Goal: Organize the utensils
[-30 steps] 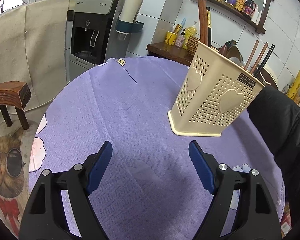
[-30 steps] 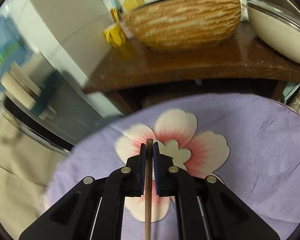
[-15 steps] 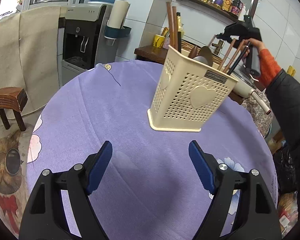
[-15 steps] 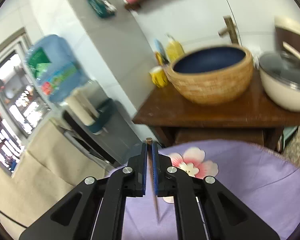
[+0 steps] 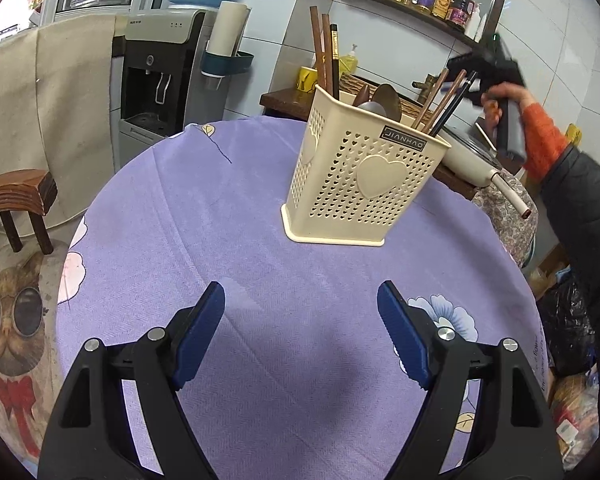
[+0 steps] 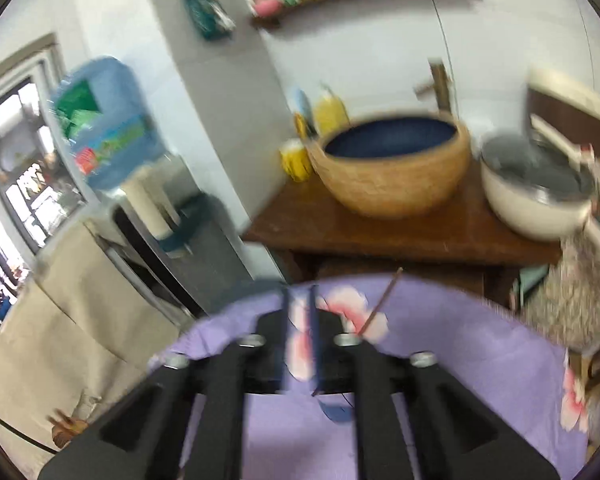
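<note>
1. We find the left claw [image 5: 300, 336] standing wide with nothing between its blue pads, low over the near part of the surface [image 5: 260, 248], which wears a purple cloth.
2. The cream utensil holder [image 5: 360, 188] stands upright toward the far right edge of the surface, well beyond the left claw.
3. We count six chopsticks: three upright at the holder's far-left corner [image 5: 325, 54] and three leaning at its right corner [image 5: 446, 102]. Two spoon heads [image 5: 386, 98] show between them.
4. The right claw [image 5: 466, 68] hangs above the holder's right side; its jaws are opening, narrow. In its own blurred view one chopstick [image 6: 382, 302] lies just right of the jaws, not between them.
</note>
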Action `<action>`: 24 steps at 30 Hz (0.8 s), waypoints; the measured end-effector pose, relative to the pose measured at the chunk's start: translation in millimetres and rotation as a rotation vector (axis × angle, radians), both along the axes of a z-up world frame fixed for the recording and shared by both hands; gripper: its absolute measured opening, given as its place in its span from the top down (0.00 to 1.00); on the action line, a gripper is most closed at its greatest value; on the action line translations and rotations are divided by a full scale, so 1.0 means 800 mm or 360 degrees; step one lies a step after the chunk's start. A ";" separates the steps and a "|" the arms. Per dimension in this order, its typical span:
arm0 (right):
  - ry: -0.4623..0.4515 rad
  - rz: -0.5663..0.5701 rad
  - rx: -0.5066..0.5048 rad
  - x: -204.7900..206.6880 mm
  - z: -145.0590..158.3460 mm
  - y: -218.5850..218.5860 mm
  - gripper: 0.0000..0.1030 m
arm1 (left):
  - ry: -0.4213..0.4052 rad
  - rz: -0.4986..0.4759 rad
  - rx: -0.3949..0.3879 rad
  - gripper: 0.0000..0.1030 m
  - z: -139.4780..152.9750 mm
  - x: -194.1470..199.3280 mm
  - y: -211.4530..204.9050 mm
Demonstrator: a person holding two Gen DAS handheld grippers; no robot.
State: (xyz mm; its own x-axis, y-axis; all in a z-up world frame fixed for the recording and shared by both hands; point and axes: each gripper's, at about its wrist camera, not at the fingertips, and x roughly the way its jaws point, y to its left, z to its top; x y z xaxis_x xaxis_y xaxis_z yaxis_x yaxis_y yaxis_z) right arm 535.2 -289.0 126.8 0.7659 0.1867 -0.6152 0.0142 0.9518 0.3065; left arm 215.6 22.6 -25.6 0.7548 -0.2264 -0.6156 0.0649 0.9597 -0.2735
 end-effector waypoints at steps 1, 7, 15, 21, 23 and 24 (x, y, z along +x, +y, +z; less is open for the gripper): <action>0.0031 -0.0033 -0.0020 0.004 -0.016 -0.004 0.71 | 0.0005 0.0004 -0.0004 0.24 -0.002 0.002 0.001; 0.0250 -0.0197 -0.0232 0.041 -0.110 -0.005 0.71 | 0.0051 0.0012 0.0009 0.24 -0.013 0.013 0.000; 0.0426 -0.0398 -0.0150 0.110 -0.198 -0.004 0.71 | 0.0063 0.0052 0.0046 0.24 -0.026 0.036 0.004; 0.0472 -0.0496 -0.0302 0.153 -0.231 0.014 0.71 | 0.0100 0.0028 0.0087 0.24 -0.043 0.056 0.000; 0.0456 -0.0503 -0.0365 0.163 -0.232 0.020 0.69 | 0.0116 0.0022 0.0083 0.24 -0.048 0.062 -0.001; 0.0455 -0.0504 -0.0387 0.167 -0.233 0.022 0.69 | 0.0122 0.0021 0.0079 0.24 -0.051 0.065 0.000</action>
